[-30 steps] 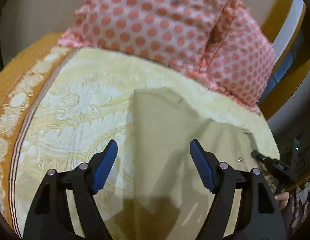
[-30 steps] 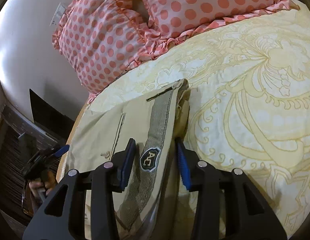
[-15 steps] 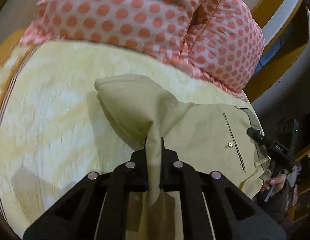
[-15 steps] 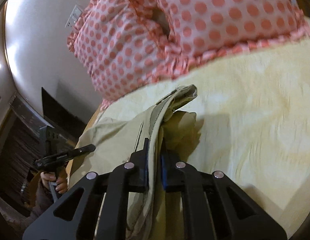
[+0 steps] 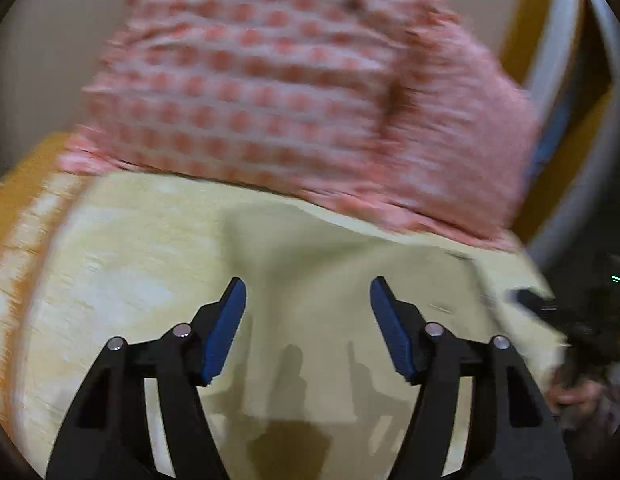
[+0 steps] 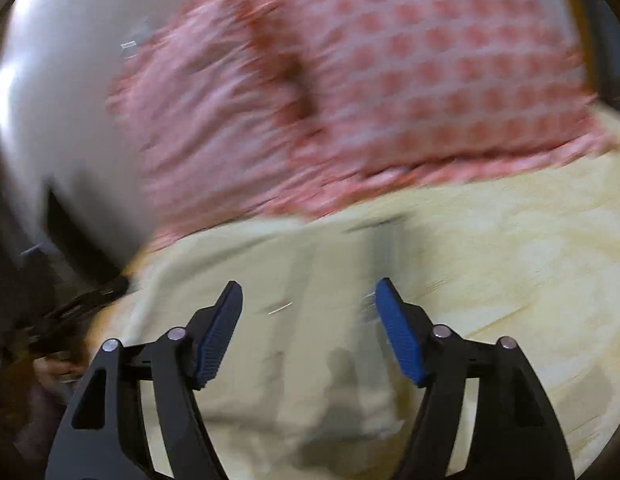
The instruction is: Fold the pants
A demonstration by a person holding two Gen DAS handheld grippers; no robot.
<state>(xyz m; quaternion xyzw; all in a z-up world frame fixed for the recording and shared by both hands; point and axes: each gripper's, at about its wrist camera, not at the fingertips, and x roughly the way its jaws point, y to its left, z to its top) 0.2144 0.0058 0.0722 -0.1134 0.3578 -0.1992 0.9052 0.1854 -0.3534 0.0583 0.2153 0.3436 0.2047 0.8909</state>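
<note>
Both hand-held grippers stand wide apart with nothing between their blue pads, and both views are smeared by motion blur. From the left wrist, the left hand-held gripper (image 5: 306, 304) hangs just above the pants (image 5: 330, 280) — a khaki cloth spread flat on the bed (image 5: 110, 260), whose cover is pale yellow with an orange border at the left edge. The far edge of the pants lies near the pillows (image 5: 290, 80), pink with coral dots, which are propped against the wall at the head of the bed. Shadows of the gripper fingers fall on the cloth under the jaws. At the right edge of this view the right hand-held gripper (image 5: 550, 308) shows as a dark blurred shape over the edge of the pants, with part of a hand below it. From the right wrist, the right hand-held gripper (image 6: 308, 306) hovers over the same pants (image 6: 310, 272), which lie on the left part of the bed (image 6: 530, 260), their far edge near the pillows (image 6: 390, 80). A vertical band or seam runs down the cloth close to the right finger — too blurred to tell which. At the left edge a dark shape, likely the left hand-held gripper (image 6: 86, 300), sits beside the edge of the pants.
</note>
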